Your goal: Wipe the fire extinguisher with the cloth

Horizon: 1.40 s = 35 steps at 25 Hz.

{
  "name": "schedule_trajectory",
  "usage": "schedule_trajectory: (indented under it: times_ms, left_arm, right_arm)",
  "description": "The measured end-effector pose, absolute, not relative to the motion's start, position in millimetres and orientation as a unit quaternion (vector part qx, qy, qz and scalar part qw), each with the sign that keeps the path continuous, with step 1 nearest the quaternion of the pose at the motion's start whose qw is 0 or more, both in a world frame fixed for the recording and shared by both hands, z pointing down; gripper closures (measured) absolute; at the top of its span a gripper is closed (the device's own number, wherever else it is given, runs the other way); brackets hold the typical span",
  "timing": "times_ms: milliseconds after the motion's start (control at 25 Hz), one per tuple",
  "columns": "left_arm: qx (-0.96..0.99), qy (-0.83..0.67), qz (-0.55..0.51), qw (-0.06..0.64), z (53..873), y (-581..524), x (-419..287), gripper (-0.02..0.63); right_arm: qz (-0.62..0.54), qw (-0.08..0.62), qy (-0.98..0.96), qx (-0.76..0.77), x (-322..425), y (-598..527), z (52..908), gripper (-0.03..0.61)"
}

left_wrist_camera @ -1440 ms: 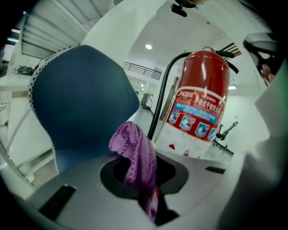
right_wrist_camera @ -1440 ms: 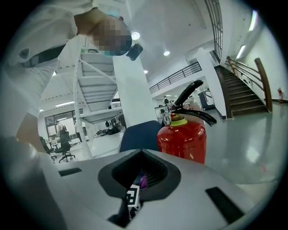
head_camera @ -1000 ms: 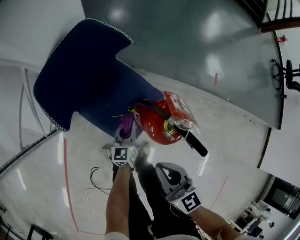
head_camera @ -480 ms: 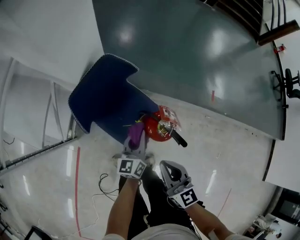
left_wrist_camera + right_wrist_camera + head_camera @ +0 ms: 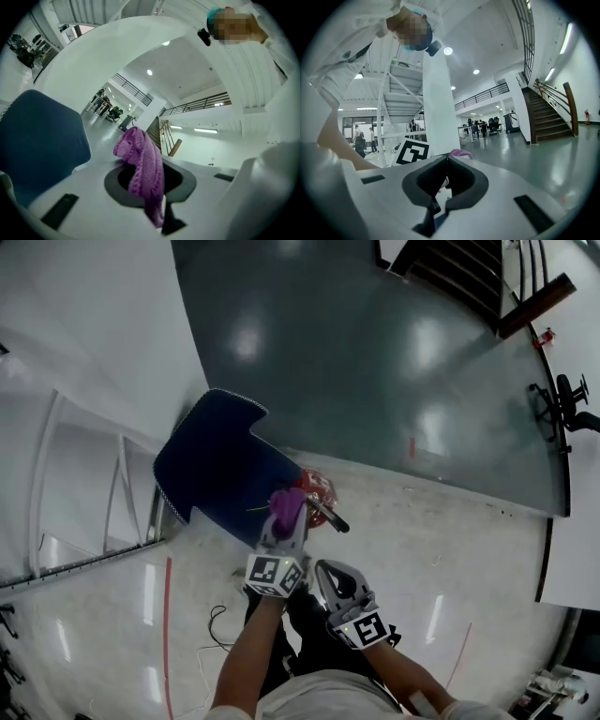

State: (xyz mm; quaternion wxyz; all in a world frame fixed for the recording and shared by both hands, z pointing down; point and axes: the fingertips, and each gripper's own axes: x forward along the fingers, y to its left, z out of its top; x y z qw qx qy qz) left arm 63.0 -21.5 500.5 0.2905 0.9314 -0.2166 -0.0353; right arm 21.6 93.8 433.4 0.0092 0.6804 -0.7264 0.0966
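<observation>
Pinching a purple knitted cloth between jaws drawn together on it, the left hand-held gripper reaches forward from the person's bare forearm. The cloth bunches above the jaw tips and hangs down one side of them. The right hand-held gripper sits just beside it and a little nearer the body. Its jaws are pressed together with nothing between them. Its own view shows the left one's marker cube and a scrap of the cloth just past its tips.

Just beyond the cloth in the head view stands the red fire extinguisher, seen from above on the pale glossy floor. Its black hose slants out to the right. The cloth overlaps the extinguisher's near left edge there, but whether they touch cannot be told. The left gripper view shows none of the extinguisher.

Behind and to the left of the extinguisher lies a big dark blue pad with a pale trimmed edge, close against the extinguisher's left side. A thin red line and a loose dark cable mark the floor at lower left. Farther off the floor turns grey-green, with a staircase at the top and an office chair far right.
</observation>
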Motion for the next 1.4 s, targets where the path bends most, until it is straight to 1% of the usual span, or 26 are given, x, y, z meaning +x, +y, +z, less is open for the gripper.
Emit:
schedule_trajectory:
  times_ms: [240,320,440,560,720,840,1000,1160,1280,1400]
  left_arm:
    - [0.939,-0.191,-0.041,0.283,479.4,-5.7,56.7,0.561]
    - [0.937,-0.213,-0.049,0.274,472.1,-2.7,39.2,0.561]
    - [0.919,-0.291,-0.053,0.259,480.2,-10.4,1.0,0.561]
    - [0.898,-0.35,-0.027,0.266,508.7,-13.3,-25.8,0.561]
    - [0.87,-0.419,0.004,0.26,536.1,8.5,-42.1,0.561]
    - [0.839,-0.48,0.019,0.254,559.0,18.5,-49.3,0.561]
    - [0.794,-0.546,0.035,0.264,595.1,42.7,-45.8,0.56]
    - [0.775,-0.568,0.057,0.271,635.2,58.6,-41.1,0.561]
    - [0.771,-0.564,0.059,0.291,675.7,55.8,-31.0,0.561]
    - [0.779,-0.553,0.069,0.288,718.7,53.8,-23.4,0.561]
  right_arm:
    - [0.09,0.014,-0.716,0.692,28.6,101.5,418.9,0.565]
    - [0.088,0.024,-0.721,0.687,25.1,103.7,416.2,0.565]
    - [0.068,0.04,-0.747,0.66,16.1,98.6,418.6,0.565]
    - [0.063,0.052,-0.774,0.628,8.8,91.3,426.5,0.565]
    - [0.077,0.069,-0.824,0.557,5.4,100.0,437.3,0.565]
    - [0.083,0.062,-0.865,0.49,3.9,103.0,450.6,0.565]
    - [0.092,0.063,-0.903,0.415,15.0,116.1,464.2,0.565]
    - [0.132,0.07,-0.906,0.397,26.8,131.7,491.3,0.565]
    - [0.134,0.076,-0.909,0.388,29.6,131.7,514.6,0.565]
    - [0.13,0.083,-0.907,0.391,26.9,132.6,533.0,0.565]
